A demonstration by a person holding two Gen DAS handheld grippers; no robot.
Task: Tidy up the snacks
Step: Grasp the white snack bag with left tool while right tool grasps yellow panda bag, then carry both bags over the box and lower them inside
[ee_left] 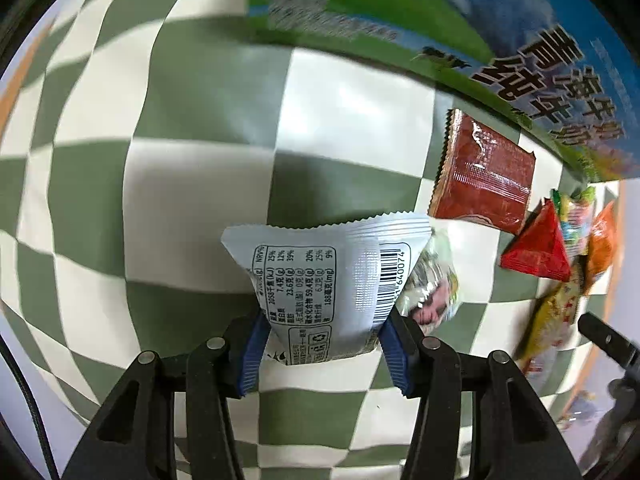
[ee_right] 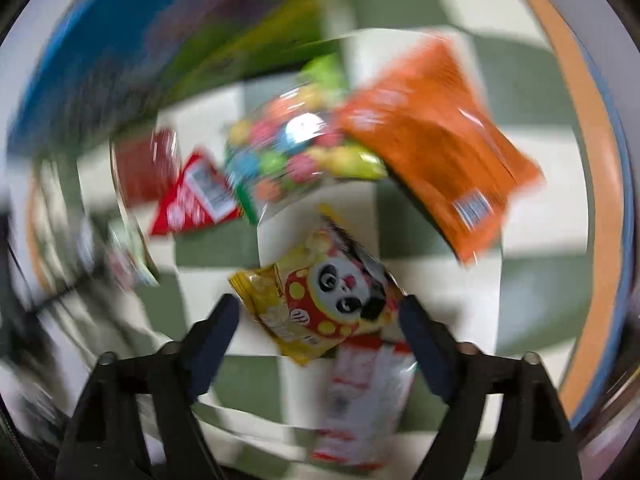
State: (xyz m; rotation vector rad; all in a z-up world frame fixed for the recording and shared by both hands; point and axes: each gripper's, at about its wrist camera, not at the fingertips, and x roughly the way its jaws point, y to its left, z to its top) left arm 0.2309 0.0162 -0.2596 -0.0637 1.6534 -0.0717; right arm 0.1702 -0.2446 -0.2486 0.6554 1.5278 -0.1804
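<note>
On a green-and-white checked cloth (ee_left: 192, 184) lie the loose snacks, with one large printed carton (ee_left: 400, 12) standing along the far edge. Between the blue pads of the left gripper (ee_left: 324, 344) sits one pale blue packet (ee_left: 320, 280), nutrition table and barcode facing the camera; both pads press its sides, so the claw is clamped on it. Just behind that packet lies one clear wrapped sweet (ee_left: 434, 284). Farther right are one dark red sachet (ee_left: 484, 176) near the carton, one red triangular pack (ee_left: 540, 248), one bag of coloured candies (ee_left: 576, 216), one orange bag (ee_left: 602, 240) and one yellow packet (ee_left: 552, 316).

From the right wrist the picture is badly blurred. The right gripper (ee_right: 320, 336) has its fingers spread apart, one on each side of the yellow packet (ee_right: 320, 300) with its panda print; whether they touch it I cannot tell. One red-and-white packet (ee_right: 364, 396) lies partly under it. Beyond are the candy bag (ee_right: 296, 148), the orange bag (ee_right: 440, 148), the triangular pack (ee_right: 192, 200) and the red sachet (ee_right: 140, 168). That makes eight snacks counted.
</note>
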